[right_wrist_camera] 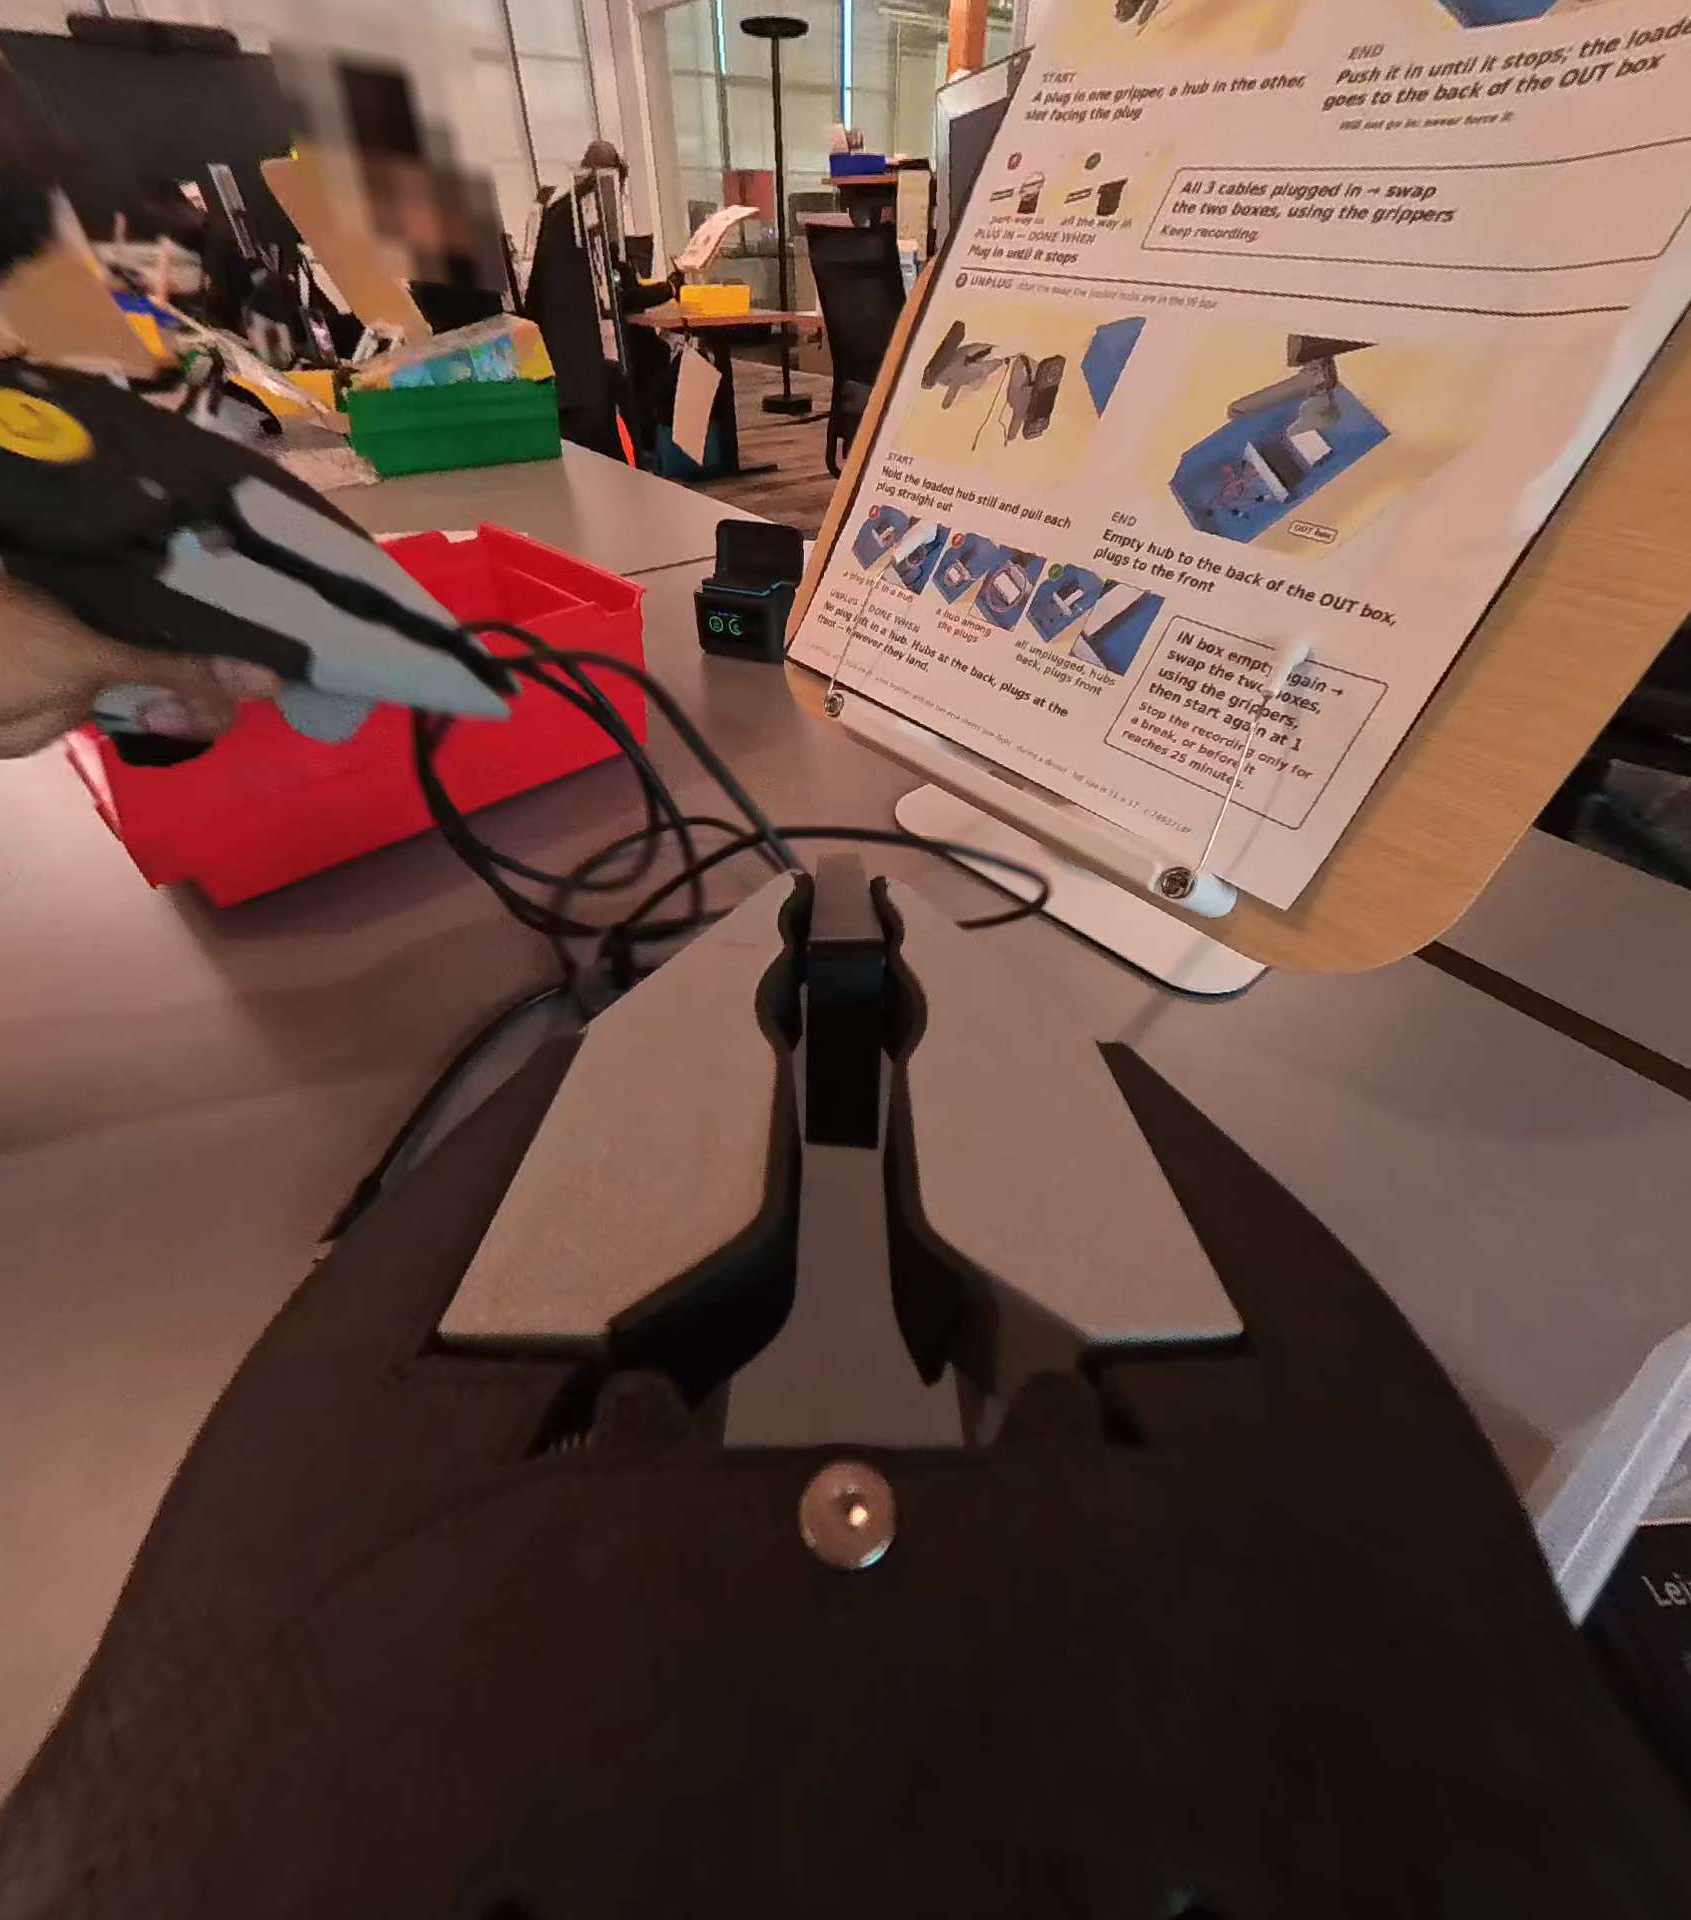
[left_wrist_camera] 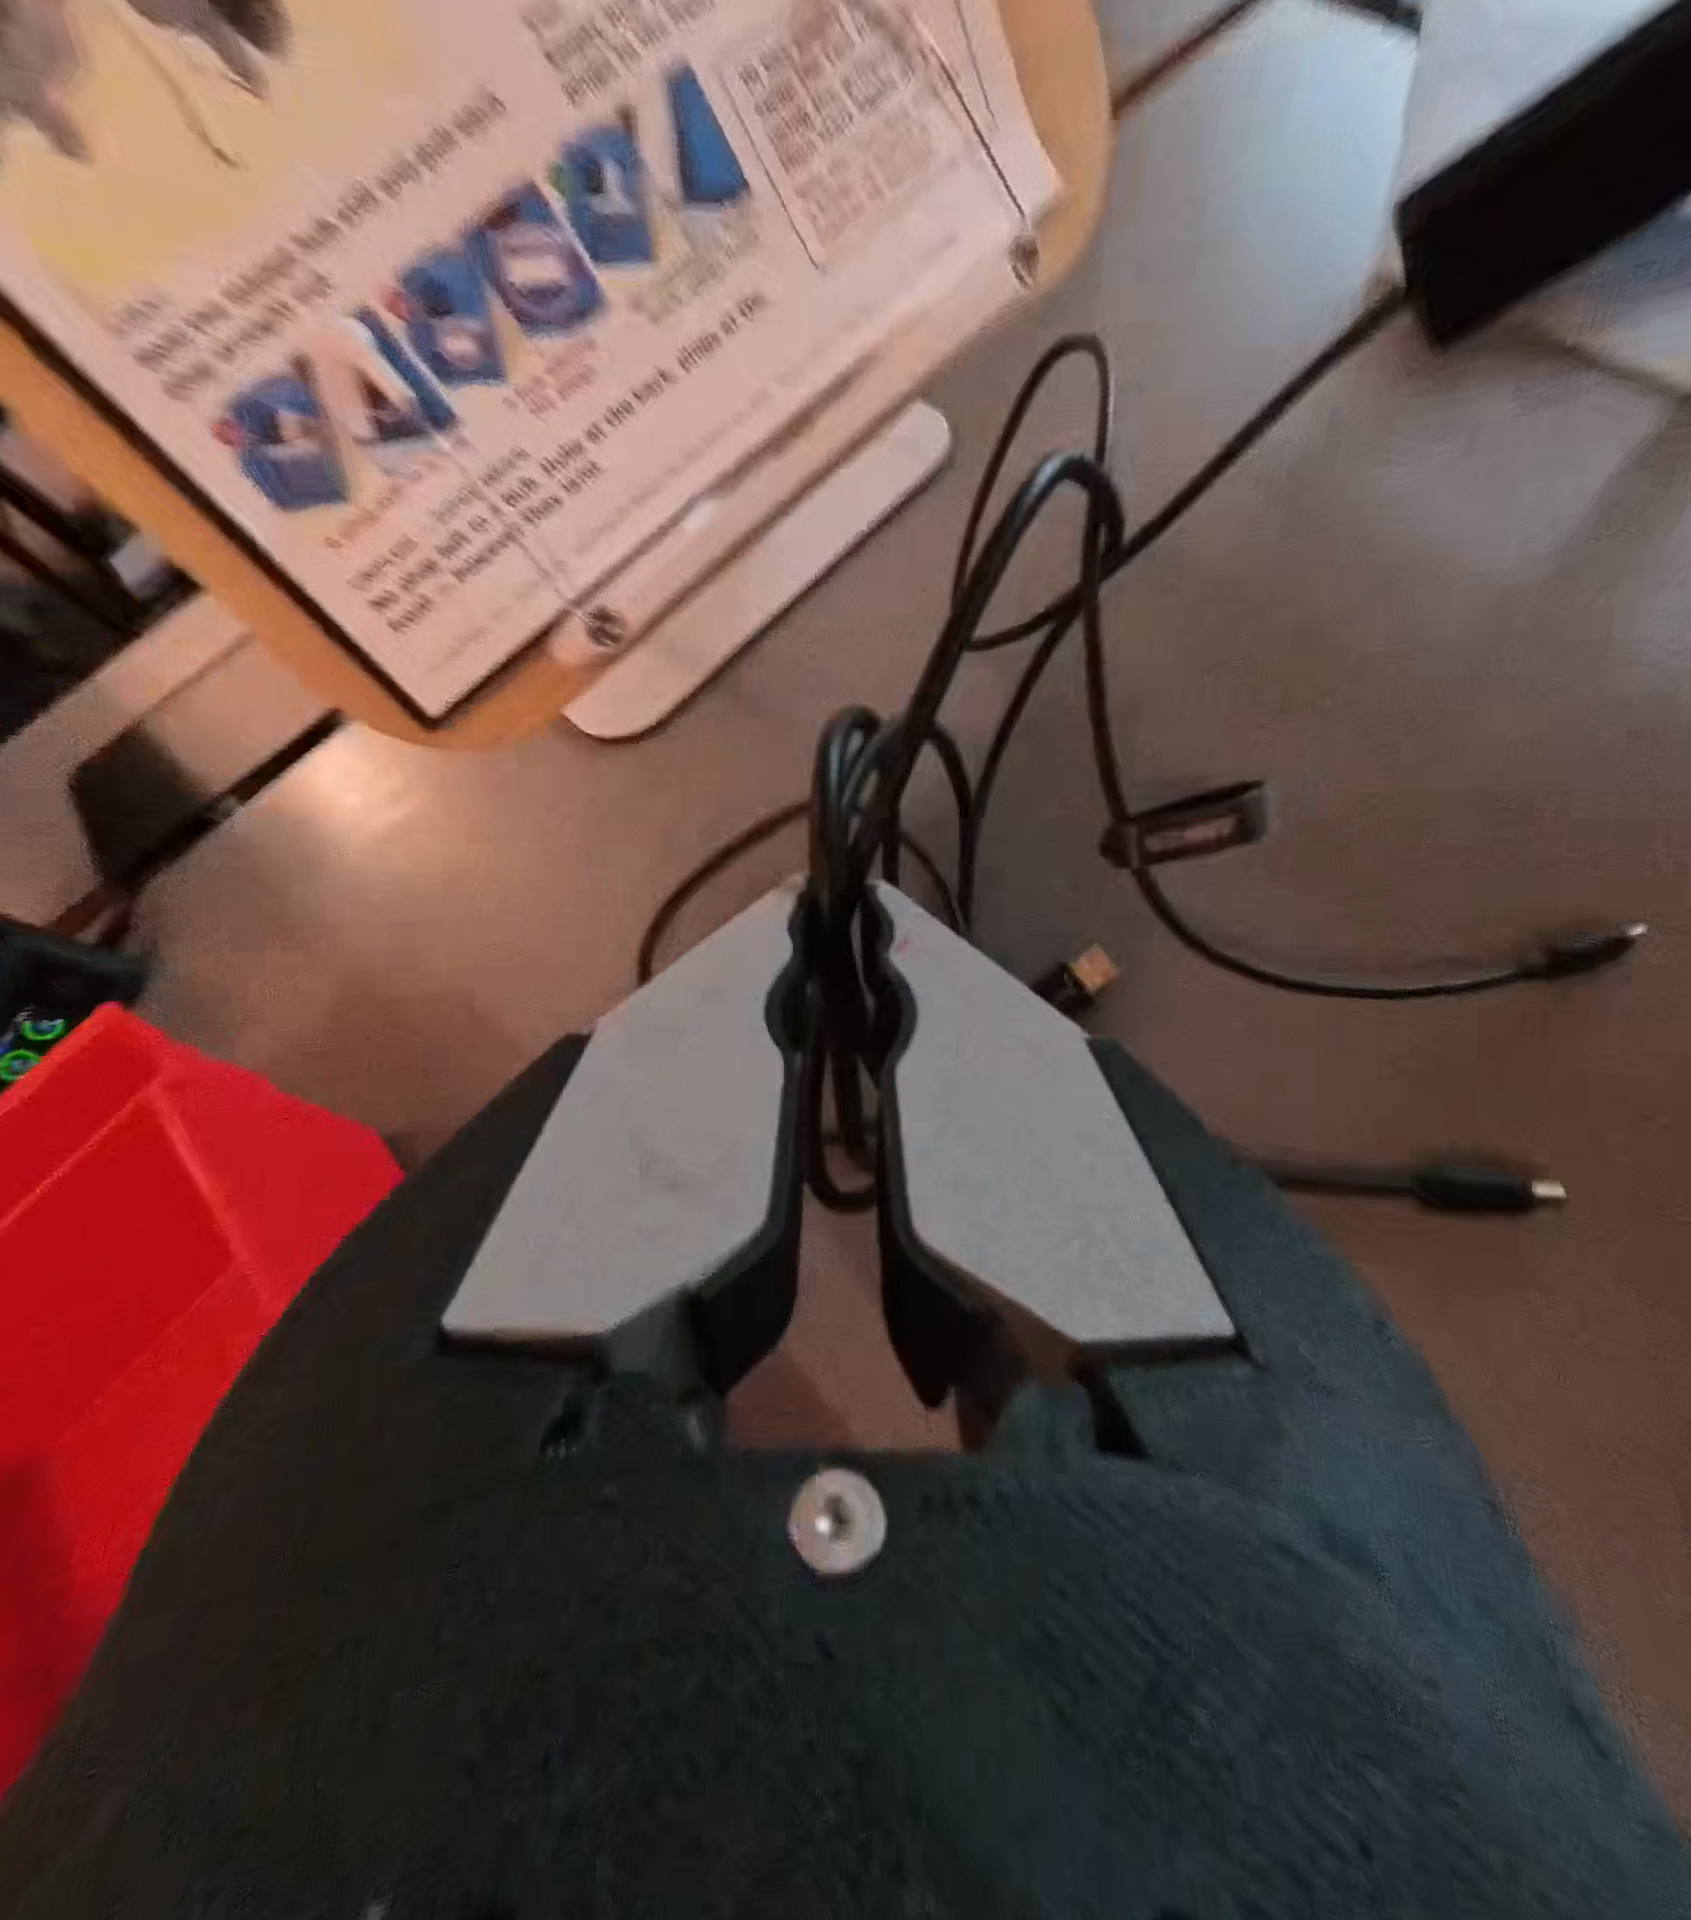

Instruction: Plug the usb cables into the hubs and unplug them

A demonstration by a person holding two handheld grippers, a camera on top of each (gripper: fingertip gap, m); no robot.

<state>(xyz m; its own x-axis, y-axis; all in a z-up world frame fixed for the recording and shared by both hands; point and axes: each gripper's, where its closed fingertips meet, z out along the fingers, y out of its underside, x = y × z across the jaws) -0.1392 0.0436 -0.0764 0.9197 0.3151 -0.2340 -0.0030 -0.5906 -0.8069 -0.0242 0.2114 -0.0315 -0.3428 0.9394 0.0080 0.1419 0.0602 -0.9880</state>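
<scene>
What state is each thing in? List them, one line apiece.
Left gripper: shut on a bunch of black cable loops.
Black USB cables: bunched in the left gripper, loose plug ends lying on the table.
Right gripper: shut on a black block-shaped hub.
Black block-shaped hub: held upright between the fingers, clear of the table.
Red plastic bin: open-topped, resting on the table.
Wooden instruction board: propped tilted on its white stand.

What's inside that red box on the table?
Little shows. The red box has an inner divider, and the visible compartments look bare. The left gripper and a hand cover its near corner, so that part cannot be seen.
</scene>
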